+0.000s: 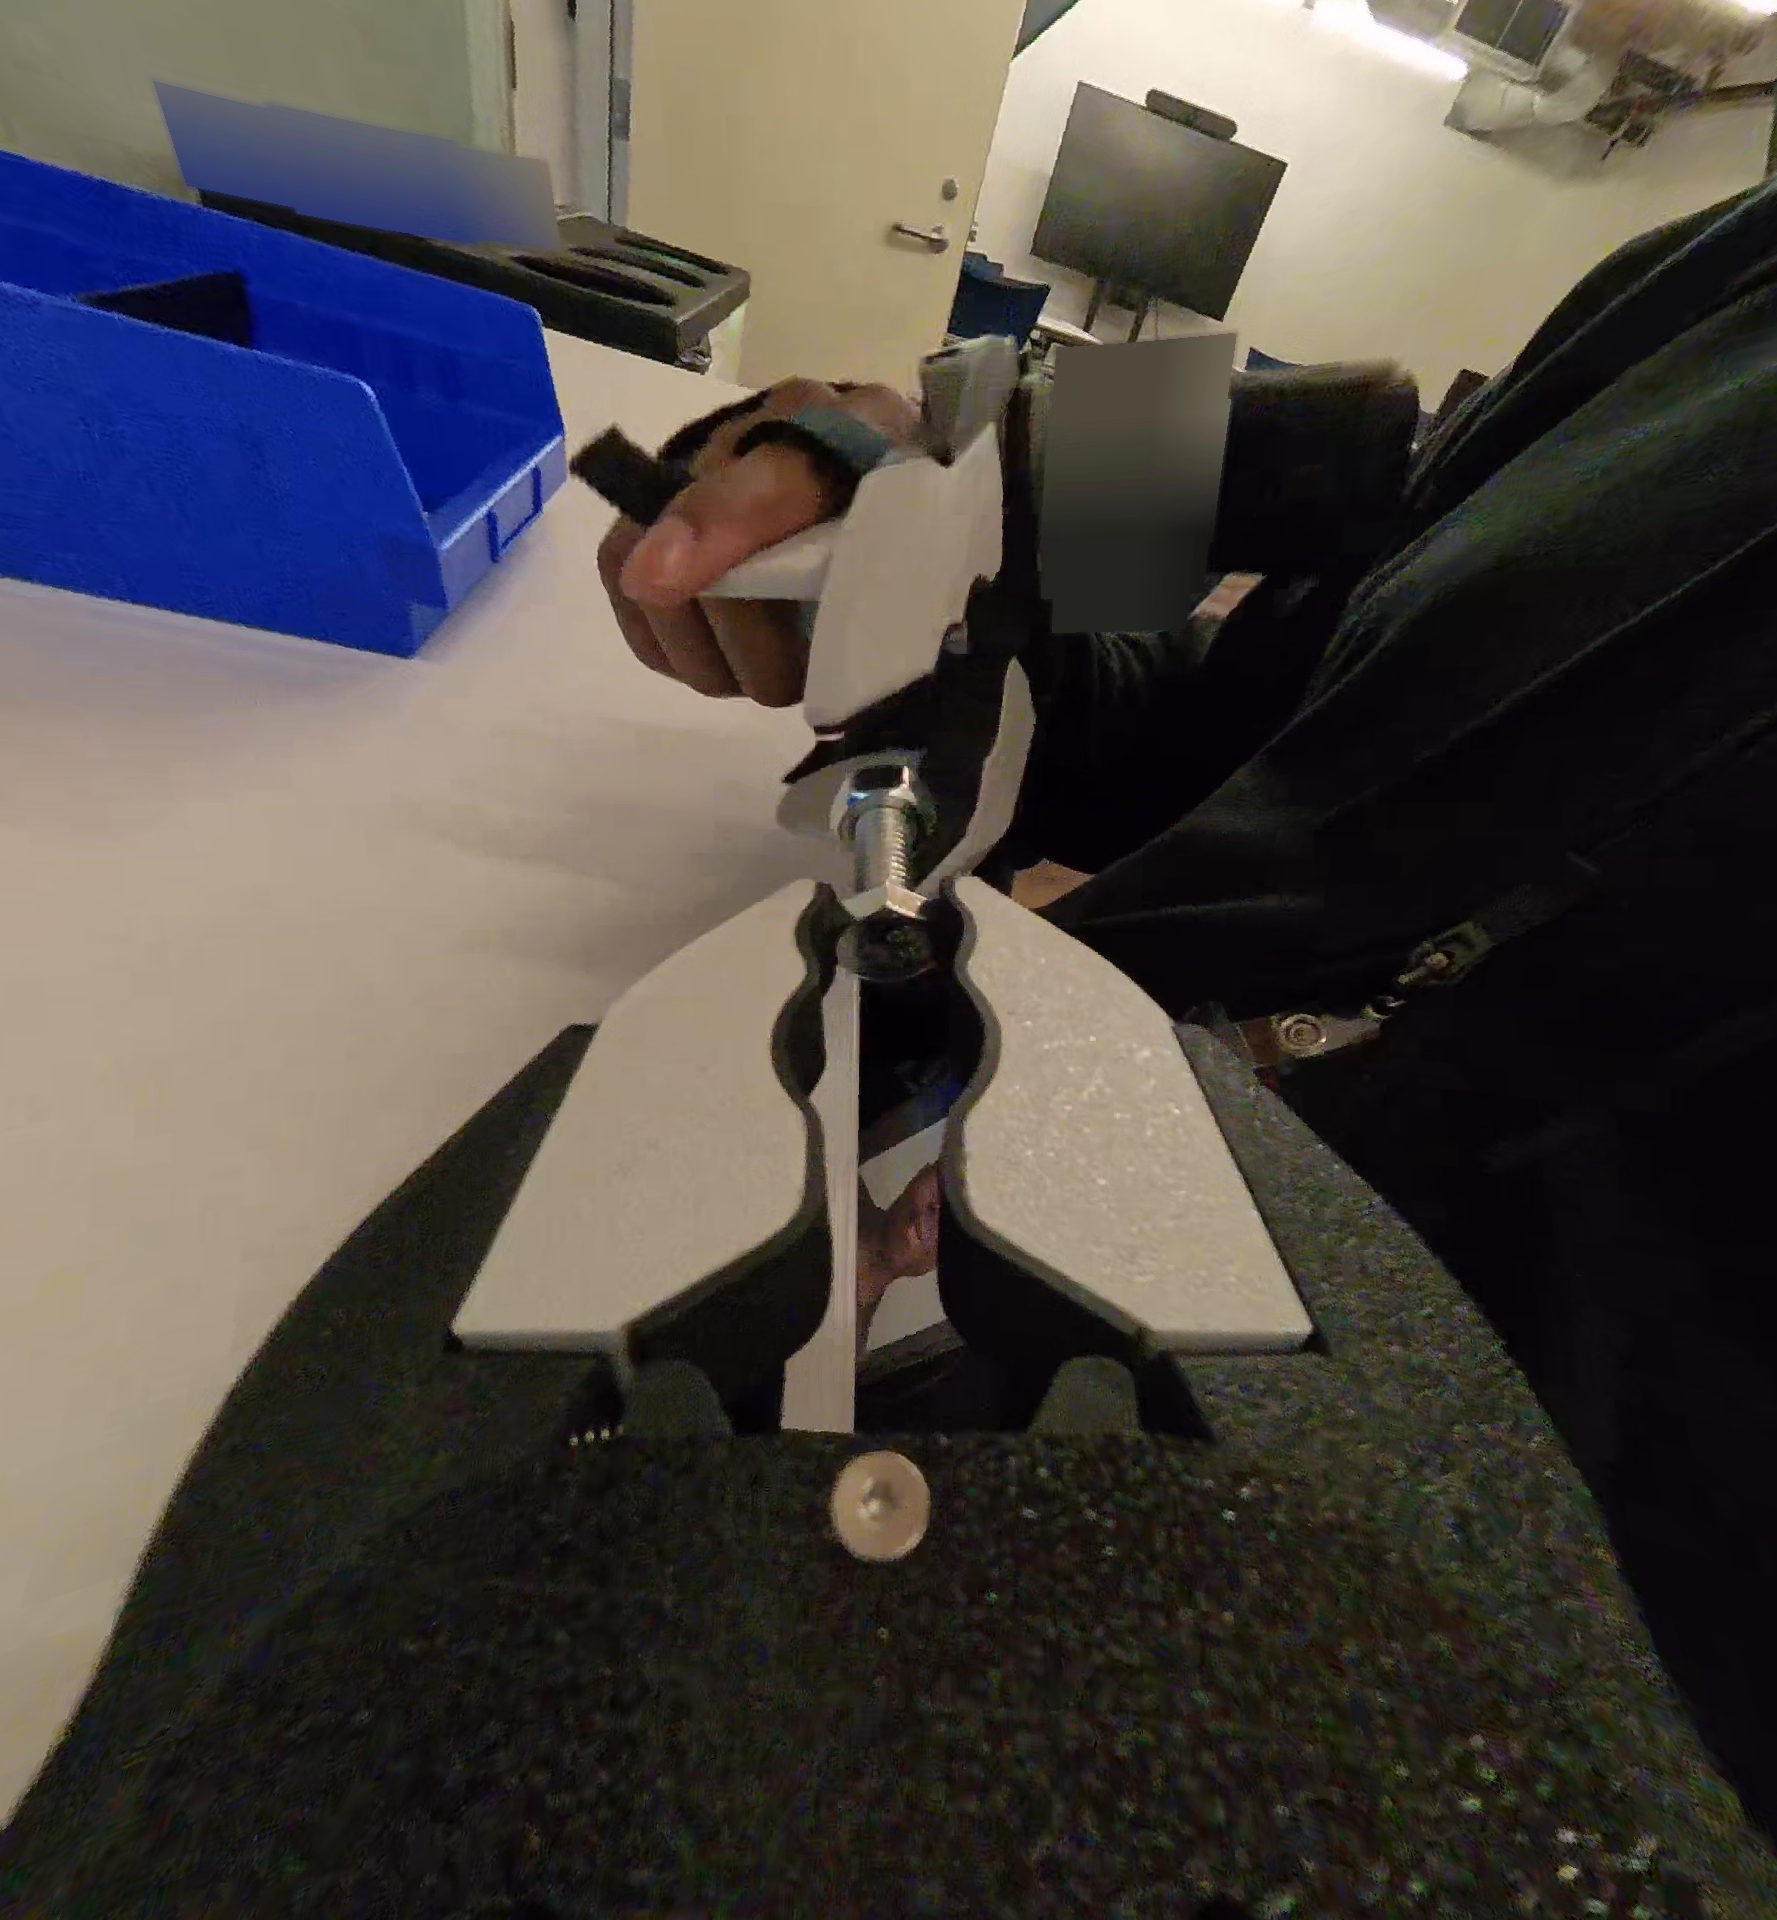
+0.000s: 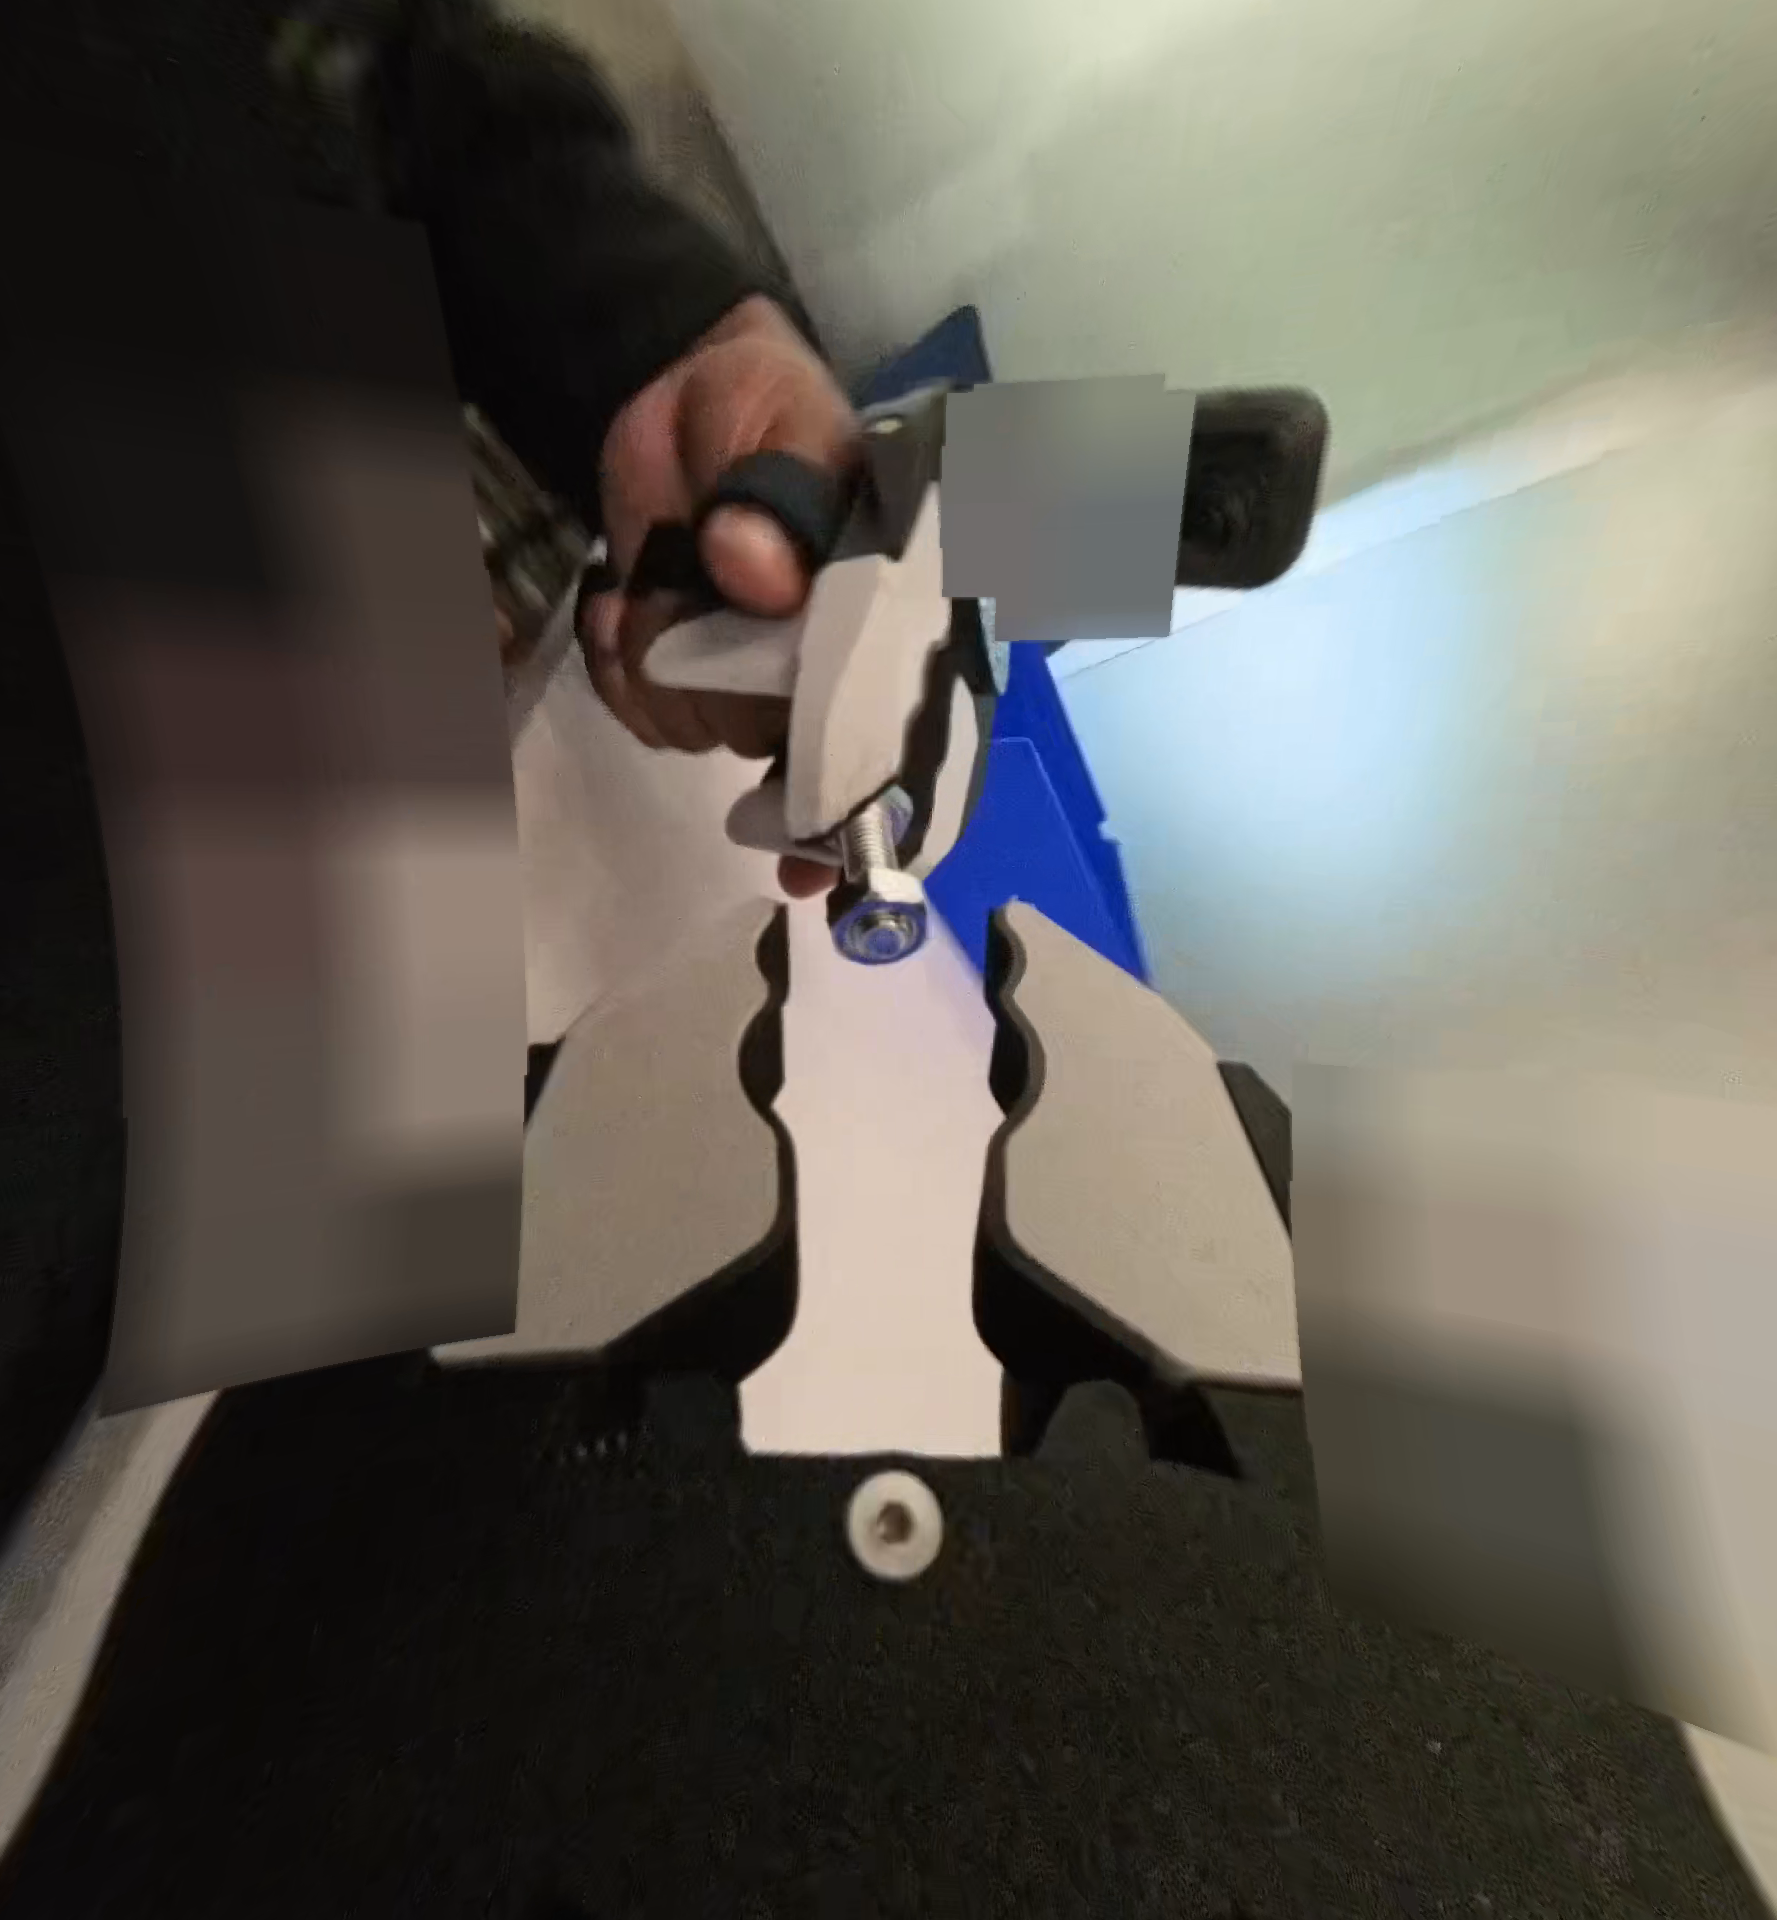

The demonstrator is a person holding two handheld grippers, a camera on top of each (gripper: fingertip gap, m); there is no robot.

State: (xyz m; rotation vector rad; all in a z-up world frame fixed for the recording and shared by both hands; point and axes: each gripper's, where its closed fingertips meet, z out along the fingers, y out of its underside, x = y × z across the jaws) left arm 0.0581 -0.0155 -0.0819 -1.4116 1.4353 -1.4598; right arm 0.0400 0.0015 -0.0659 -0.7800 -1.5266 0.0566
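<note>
My left gripper (image 1: 884,906) is shut on the hex head of a silver bolt (image 1: 876,847), held above the white table (image 1: 240,935). The threaded shaft points away from it and carries a silver nut (image 1: 879,795) at its far end. In the right wrist view my right gripper (image 2: 889,920) is wide open. The nut (image 2: 879,914) sits between its fingertips with a gap on both sides. The left gripper (image 2: 873,831) shows beyond it, clamped on the bolt (image 2: 866,842). A person's hand (image 1: 718,582) holds the right gripper.
A blue plastic bin (image 1: 188,416) stands on the table at the left; it also shows behind the bolt in the right wrist view (image 2: 1029,831). A black foam tray (image 1: 603,281) lies behind it. The person's dark sleeve (image 1: 1486,727) fills the right side.
</note>
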